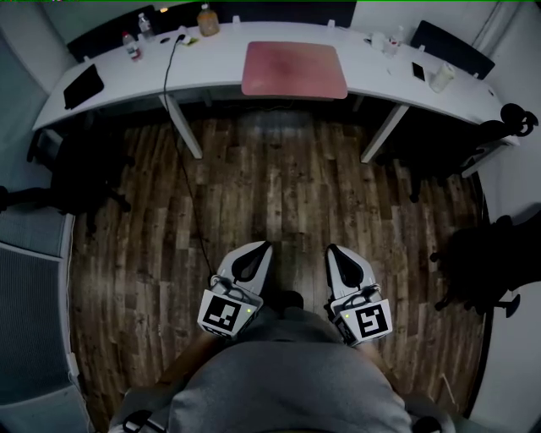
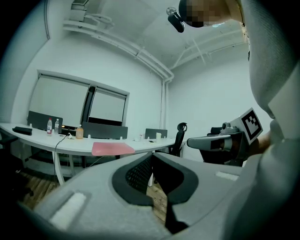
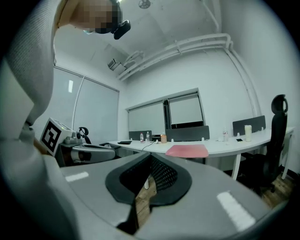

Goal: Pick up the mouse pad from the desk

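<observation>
1. A pink mouse pad (image 1: 294,69) lies flat at 12 o'clock in the head view, on the middle of a curved white table (image 1: 211,66), its near edge along the table's front edge
2. From the pad, an amber bottle (image 1: 207,20) stands at 10 o'clock, a dark flat slab (image 1: 83,84) lies at 9 o'clock, and a white cup (image 1: 441,77) stands at 3 o'clock
3. A black cable (image 1: 181,161) drops from the table to the wooden floor (image 1: 279,186) at 8 o'clock
4. The left tool (image 1: 265,246) and right tool (image 1: 331,249) sit side by side at 6 o'clock, well apart from the table, each closed tight on nothing
</observation>
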The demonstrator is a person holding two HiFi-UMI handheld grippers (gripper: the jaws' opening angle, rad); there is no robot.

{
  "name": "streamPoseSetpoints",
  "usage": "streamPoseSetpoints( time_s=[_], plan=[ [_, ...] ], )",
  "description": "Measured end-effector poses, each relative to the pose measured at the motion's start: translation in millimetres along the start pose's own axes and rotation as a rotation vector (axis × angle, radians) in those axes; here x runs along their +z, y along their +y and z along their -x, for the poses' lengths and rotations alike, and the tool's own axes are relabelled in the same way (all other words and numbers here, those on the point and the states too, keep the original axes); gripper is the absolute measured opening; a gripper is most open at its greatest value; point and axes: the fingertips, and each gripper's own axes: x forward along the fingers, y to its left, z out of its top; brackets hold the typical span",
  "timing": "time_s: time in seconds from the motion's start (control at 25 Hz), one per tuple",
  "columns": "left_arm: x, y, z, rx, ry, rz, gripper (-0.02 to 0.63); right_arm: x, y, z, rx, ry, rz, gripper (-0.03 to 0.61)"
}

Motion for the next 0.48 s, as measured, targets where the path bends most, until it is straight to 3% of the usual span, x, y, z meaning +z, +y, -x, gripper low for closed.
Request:
streamPoseSetpoints(
  time_s=[0.32,0.48],
  plan=[
    [-6,7,8,-0.054,0.003,0.009,-0.002,-5,7,-4,-0.062,-0.045,-0.046,-0.002],
    [-10,14,12,-0.077,0.011,0.019,-0.002,-18,21,-3,-0.083,0.002,-0.038,-0.002]
  ],
)
